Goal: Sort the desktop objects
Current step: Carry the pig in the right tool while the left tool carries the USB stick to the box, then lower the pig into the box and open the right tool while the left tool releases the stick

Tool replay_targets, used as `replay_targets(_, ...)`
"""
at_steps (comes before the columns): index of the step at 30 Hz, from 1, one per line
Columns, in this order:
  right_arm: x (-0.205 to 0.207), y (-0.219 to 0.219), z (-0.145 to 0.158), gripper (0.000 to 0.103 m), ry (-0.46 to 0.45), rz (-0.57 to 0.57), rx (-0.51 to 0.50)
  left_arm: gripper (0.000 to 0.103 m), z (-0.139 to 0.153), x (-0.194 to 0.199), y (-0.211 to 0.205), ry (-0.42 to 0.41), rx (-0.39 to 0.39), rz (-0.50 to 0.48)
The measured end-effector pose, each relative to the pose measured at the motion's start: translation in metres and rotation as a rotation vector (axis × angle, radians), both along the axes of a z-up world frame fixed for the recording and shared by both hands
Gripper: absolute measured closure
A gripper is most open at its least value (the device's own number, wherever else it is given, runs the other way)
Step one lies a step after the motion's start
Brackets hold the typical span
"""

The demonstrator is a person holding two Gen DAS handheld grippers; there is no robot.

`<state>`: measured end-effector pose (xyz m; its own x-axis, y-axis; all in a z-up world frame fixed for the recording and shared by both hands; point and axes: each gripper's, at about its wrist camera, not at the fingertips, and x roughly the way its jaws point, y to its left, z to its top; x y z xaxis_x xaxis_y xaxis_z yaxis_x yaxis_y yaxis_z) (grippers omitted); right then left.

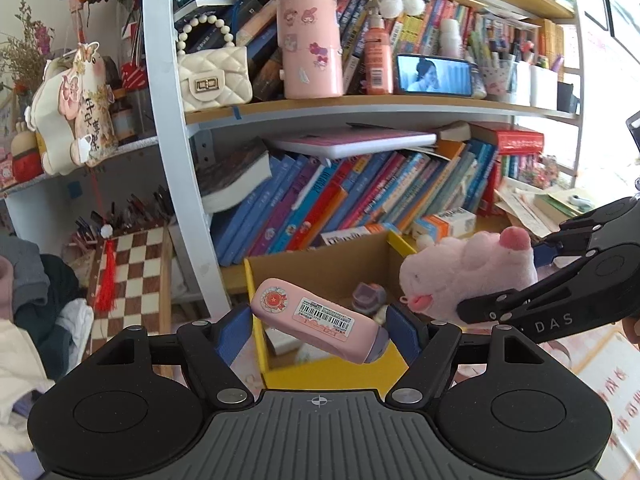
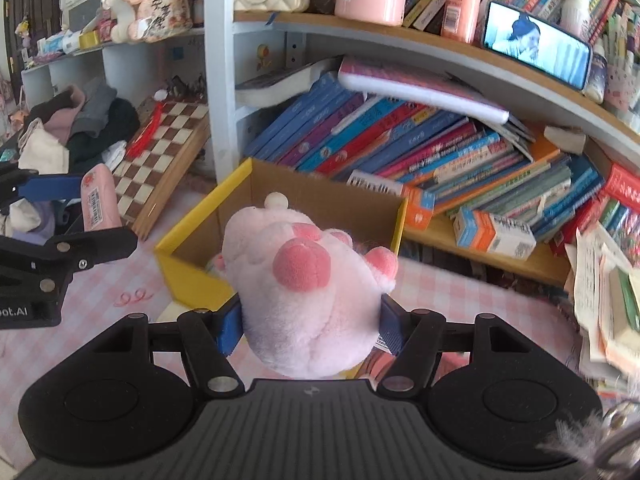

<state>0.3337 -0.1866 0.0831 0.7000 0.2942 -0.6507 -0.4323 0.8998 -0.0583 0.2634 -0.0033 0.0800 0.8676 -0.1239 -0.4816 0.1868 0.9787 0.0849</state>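
Observation:
My left gripper [image 1: 318, 326] is shut on a pink case with a barcode label [image 1: 320, 320] and holds it tilted above the front of an open yellow-edged cardboard box [image 1: 320, 374]. My right gripper [image 2: 310, 320] is shut on a pink plush toy [image 2: 308, 284] and holds it just over the box's near rim [image 2: 192, 276]. In the left wrist view the plush [image 1: 468, 276] and the right gripper [image 1: 500, 280] are at the right, over the box's right edge. In the right wrist view the pink case [image 2: 98, 200] and the left gripper [image 2: 76, 210] are at the left. Small items lie inside the box [image 1: 368, 296].
A packed bookshelf [image 1: 360, 200] stands right behind the box. An orange-and-white carton [image 2: 496, 236] lies on the bottom shelf. A chessboard [image 1: 132, 276] leans at the left beside a pile of clothes [image 1: 36, 300]. Loose papers [image 2: 604, 288] are stacked at the right. The desk has a pink checked cover [image 2: 120, 292].

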Motion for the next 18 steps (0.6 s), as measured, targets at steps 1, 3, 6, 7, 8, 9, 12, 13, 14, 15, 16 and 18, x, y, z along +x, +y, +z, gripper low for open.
replay_targets(1,0.006,0.000,0.001,0.039,-0.006,0.003,0.000,0.028,0.001,0.005,-0.001,-0.003,0.003,0.006)
replay_targets(3,0.020,0.002,0.002,0.039,-0.013,0.008,0.001,0.028,0.002,0.016,-0.005,-0.011,0.013,0.017)
replay_targets(6,0.040,0.004,0.001,0.039,-0.017,0.019,0.000,0.028,0.002,0.032,-0.010,-0.015,0.024,0.031)
replay_targets(7,0.046,0.005,0.000,0.039,-0.017,0.024,0.000,0.028,0.001,0.038,-0.010,-0.014,0.025,0.035)
replay_targets(8,0.052,0.006,-0.002,0.039,-0.016,0.028,0.002,0.028,0.000,0.044,-0.011,-0.013,0.026,0.042)
replay_targets(9,0.058,0.007,-0.004,0.039,-0.014,0.034,0.006,0.028,-0.001,0.050,-0.012,-0.010,0.027,0.049)
replay_targets(12,0.076,0.011,-0.012,0.039,-0.003,0.048,0.007,0.028,-0.008,0.068,-0.014,0.002,0.042,0.066)
replay_targets(13,0.082,0.012,-0.015,0.039,0.001,0.051,0.004,0.028,-0.011,0.075,-0.015,0.007,0.051,0.072)
replay_targets(14,0.088,0.014,-0.018,0.039,0.002,0.054,-0.001,0.028,-0.014,0.081,-0.016,0.012,0.062,0.077)
replay_targets(15,0.094,0.016,-0.022,0.039,0.003,0.058,-0.007,0.028,-0.018,0.088,-0.017,0.015,0.074,0.081)
replay_targets(16,0.101,0.017,-0.025,0.039,0.004,0.060,-0.014,0.028,-0.022,0.094,-0.018,0.019,0.086,0.083)
replay_targets(18,0.113,0.020,-0.033,0.039,0.011,0.062,-0.027,0.028,-0.028,0.103,-0.018,0.028,0.095,0.086)
